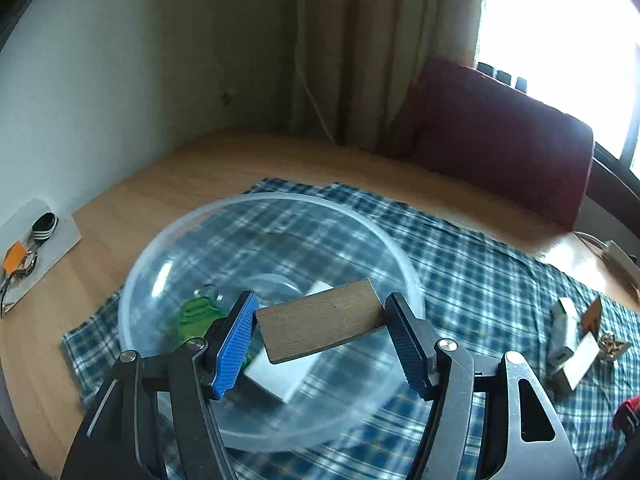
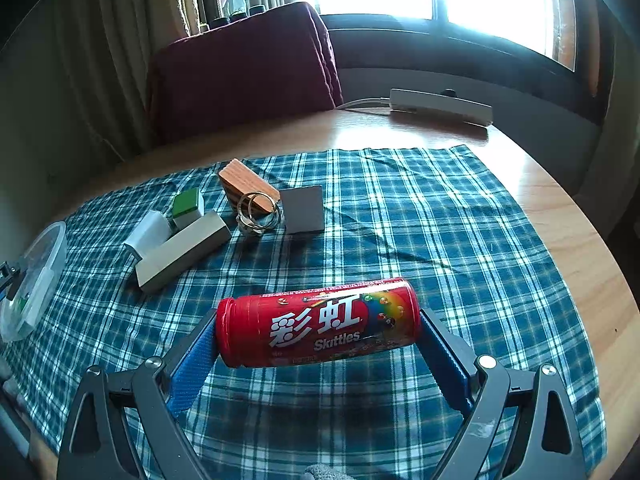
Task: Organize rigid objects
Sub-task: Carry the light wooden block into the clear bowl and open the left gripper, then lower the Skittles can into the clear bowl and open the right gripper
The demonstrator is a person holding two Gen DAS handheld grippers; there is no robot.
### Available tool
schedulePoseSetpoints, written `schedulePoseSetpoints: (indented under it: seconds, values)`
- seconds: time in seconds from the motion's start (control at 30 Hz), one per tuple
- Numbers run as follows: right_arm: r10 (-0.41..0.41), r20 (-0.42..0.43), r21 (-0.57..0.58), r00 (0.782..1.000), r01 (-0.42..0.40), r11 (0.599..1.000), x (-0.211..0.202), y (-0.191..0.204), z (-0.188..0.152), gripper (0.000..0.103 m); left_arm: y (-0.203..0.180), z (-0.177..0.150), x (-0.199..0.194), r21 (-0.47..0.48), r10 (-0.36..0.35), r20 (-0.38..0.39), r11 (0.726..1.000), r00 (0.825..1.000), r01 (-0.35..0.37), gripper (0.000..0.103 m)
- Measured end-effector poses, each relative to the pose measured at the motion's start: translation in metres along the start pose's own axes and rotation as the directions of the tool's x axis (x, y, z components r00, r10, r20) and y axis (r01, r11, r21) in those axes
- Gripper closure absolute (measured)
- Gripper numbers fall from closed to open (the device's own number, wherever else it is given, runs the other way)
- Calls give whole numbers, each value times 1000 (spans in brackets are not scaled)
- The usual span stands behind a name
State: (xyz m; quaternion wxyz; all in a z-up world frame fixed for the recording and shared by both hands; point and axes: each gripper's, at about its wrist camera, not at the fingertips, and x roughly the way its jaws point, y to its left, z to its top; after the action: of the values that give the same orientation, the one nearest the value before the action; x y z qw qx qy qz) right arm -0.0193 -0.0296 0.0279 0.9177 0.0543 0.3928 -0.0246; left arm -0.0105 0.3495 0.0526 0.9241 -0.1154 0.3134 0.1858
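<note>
Wooden block (image 1: 320, 326) over bowl (image 1: 168, 240), blocks (image 2: 182, 248) nearby

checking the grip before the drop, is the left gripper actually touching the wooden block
Touching. The left wrist view shows the wooden block clamped endwise in the left gripper, each pad pressed against an end, above the clear bowl.

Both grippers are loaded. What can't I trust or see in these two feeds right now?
- Left wrist view: the green object in the clear bowl is blurred and half behind the left gripper's blue pad.
- Left wrist view: the white block is partly covered by the wooden block.
- Right wrist view: the bowl is cut by the left edge.
</note>
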Motion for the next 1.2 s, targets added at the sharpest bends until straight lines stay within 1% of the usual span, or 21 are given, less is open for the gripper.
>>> schedulePoseSetpoints:
  seconds: [0.2,0.4,0.43,0.5,0.53,0.57,0.67,0.83,1.0,1.07,1.13,1.17,1.2]
  values:
    - [-16,11,-1,1000,16,1000,-2,7,-2,7,21,4,4,-27,17,4,999,1000,-17,37]
    - [-12,30,21,999,11,1000,-7,13,1,7,37,7,8,-52,36,4,998,999,-36,36]
    - [-10,33,23,999,9,1000,-8,15,1,7,40,7,9,-58,44,4,997,999,-44,35]
    - [-5,37,21,999,5,1000,-9,20,2,7,45,8,10,-75,55,2,996,999,-54,23]
    - [1,39,16,999,-1,1000,-10,25,2,7,48,8,11,-85,54,3,995,999,-54,21]
    - [6,39,9,999,-6,1000,-11,29,3,7,51,9,10,-96,54,7,994,998,-54,20]
    - [24,38,-21,999,-23,1000,-12,44,4,7,54,9,7,-112,52,18,992,998,-50,19]
    - [78,34,-96,996,-75,993,-14,79,10,7,55,10,4,-116,43,29,992,999,-40,18]
    - [150,31,-181,988,-142,973,-18,119,19,7,58,10,2,-123,38,35,992,999,-33,18]
    - [197,29,-237,980,-185,954,-22,144,22,7,59,11,-1,-124,42,45,992,998,-36,18]
    - [233,20,-269,972,-219,938,-22,162,24,7,62,12,-4,-123,60,64,991,996,-52,18]
    - [264,7,-298,965,-250,921,-23,178,24,7,64,12,-5,-124,69,72,990,995,-59,17]
    - [276,1,-308,961,-262,915,-23,184,23,7,66,13,-6,-128,76,80,990,994,-66,16]
